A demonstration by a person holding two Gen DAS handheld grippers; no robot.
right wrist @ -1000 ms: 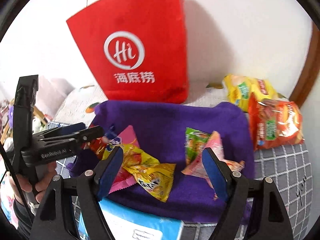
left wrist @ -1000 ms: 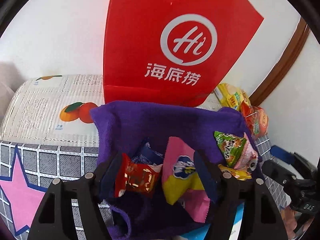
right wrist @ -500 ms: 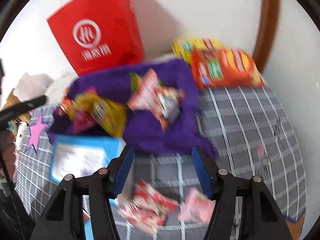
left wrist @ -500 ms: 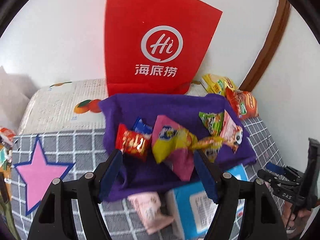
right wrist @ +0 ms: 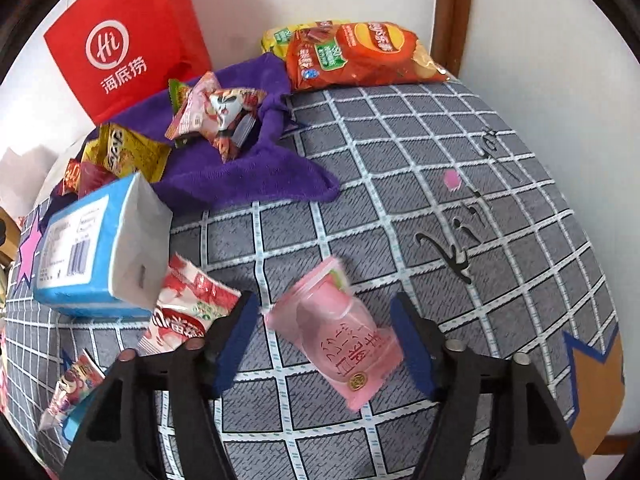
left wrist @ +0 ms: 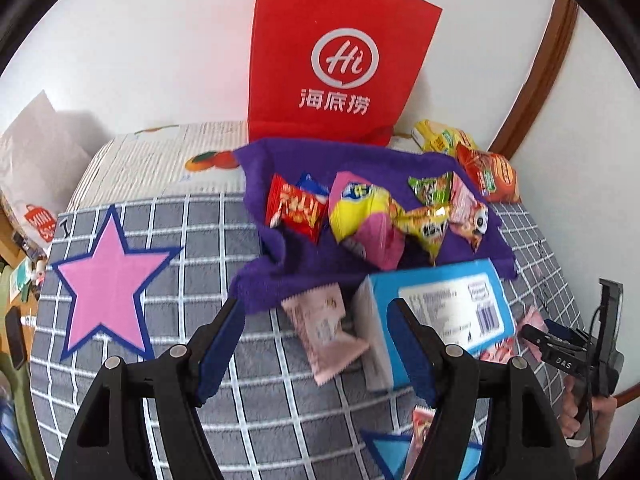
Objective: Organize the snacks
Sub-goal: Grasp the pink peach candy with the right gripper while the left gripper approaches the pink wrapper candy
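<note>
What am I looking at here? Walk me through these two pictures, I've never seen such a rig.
A person holds a two-finger clamp tool in each hand; a camera on each looks out along its fingers. One picture is from the left gripper, one from the right gripper. Neither grips anything. The right one's jaws have just been opening around a pink packet on the checked cloth, not pressing it. Further back lie a purple towel with snacks, a blue box, a chip bag and a red paper bag.

A home room: a bench under a grey checked cloth (right wrist: 420, 160), a red shopping bag (left wrist: 336, 64) against the white wall, snack packets (left wrist: 360, 216) strewn about.
</note>
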